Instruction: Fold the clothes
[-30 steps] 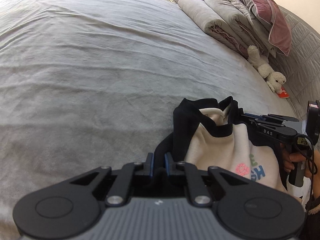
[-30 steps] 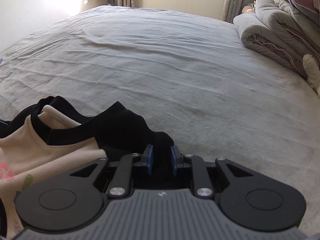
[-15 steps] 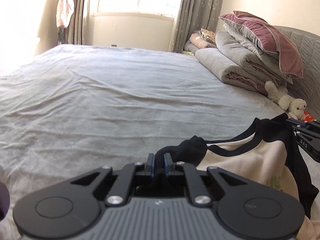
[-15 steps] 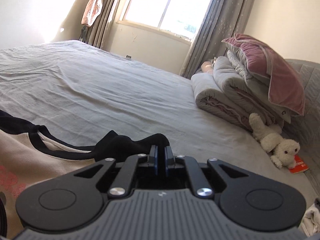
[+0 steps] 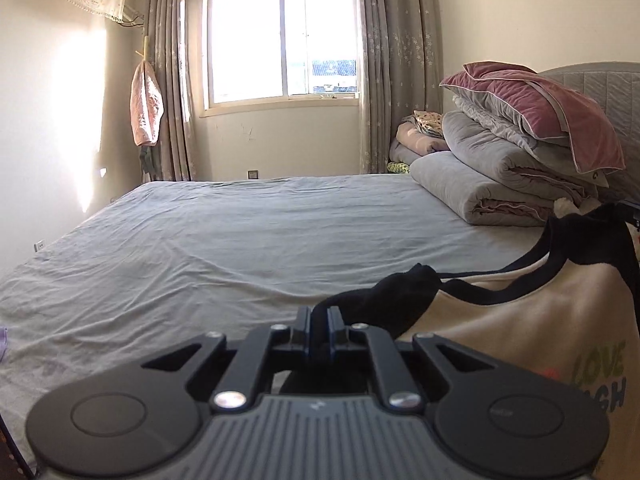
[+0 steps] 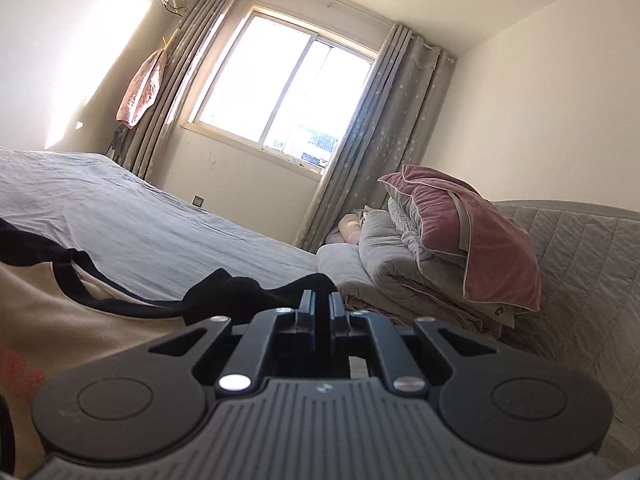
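A cream sweatshirt (image 5: 540, 320) with black sleeves, a black collar and green lettering hangs stretched between my two grippers above the grey bed (image 5: 240, 232). My left gripper (image 5: 319, 316) is shut on its black shoulder fabric. My right gripper (image 6: 320, 300) is shut on the other black shoulder; the cream body (image 6: 52, 320) hangs to its left. The lower part of the sweatshirt is out of view.
Folded grey quilts (image 5: 480, 184) and a pink pillow (image 5: 552, 112) are stacked at the headboard (image 6: 580, 264) on the right. A window (image 5: 280, 40) with curtains is at the far wall. A pink cloth (image 5: 146, 108) hangs at the left wall.
Both grippers have lifted and tilted up with the sweatshirt held between them. The view went from the bed surface to the window and walls.
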### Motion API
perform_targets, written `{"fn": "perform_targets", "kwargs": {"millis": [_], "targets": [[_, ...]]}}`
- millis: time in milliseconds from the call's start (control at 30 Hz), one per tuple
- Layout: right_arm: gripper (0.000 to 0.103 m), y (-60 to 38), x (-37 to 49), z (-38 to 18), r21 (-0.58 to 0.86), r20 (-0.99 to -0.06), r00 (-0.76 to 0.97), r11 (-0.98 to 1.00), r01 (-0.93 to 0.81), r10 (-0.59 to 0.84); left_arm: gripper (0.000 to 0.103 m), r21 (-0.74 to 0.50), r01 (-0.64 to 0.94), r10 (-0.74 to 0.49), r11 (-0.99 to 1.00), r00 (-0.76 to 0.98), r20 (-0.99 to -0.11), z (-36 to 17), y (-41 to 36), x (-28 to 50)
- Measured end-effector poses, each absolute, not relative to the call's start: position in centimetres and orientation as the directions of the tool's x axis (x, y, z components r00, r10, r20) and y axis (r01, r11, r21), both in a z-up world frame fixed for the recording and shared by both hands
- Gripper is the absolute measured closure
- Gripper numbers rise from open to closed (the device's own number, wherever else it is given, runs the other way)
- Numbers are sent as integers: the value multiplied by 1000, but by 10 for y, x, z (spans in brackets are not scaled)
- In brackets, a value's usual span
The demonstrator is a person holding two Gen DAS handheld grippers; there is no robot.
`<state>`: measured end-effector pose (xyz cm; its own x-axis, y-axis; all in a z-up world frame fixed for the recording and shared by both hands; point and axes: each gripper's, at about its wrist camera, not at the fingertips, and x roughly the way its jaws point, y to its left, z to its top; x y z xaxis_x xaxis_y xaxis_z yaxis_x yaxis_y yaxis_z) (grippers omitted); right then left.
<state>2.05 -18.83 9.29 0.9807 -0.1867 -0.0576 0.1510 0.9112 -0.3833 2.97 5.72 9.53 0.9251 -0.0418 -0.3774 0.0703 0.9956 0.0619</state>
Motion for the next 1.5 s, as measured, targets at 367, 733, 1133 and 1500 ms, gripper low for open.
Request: {"fn": "perform_targets", "kwargs": {"millis": [367, 733, 1133, 1500], "targets": [[90, -205, 74, 83, -298, -354, 934, 952, -70, -42, 95, 84, 60, -10, 995, 864, -504, 62, 53, 81], [61, -193, 105, 8, -161, -596, 795, 953, -257, 114, 95, 108, 29, 41, 994, 803, -594, 26, 70, 91], [59, -194, 128, -24, -95, -670, 723, 946, -310, 170, 73, -89, 190, -199, 978, 706, -680, 26, 109, 124], [59, -201, 140, -29, -55, -687, 691, 932, -358, 225, 72, -186, 318, -341, 930, 554, -760, -20, 117, 175]]}}
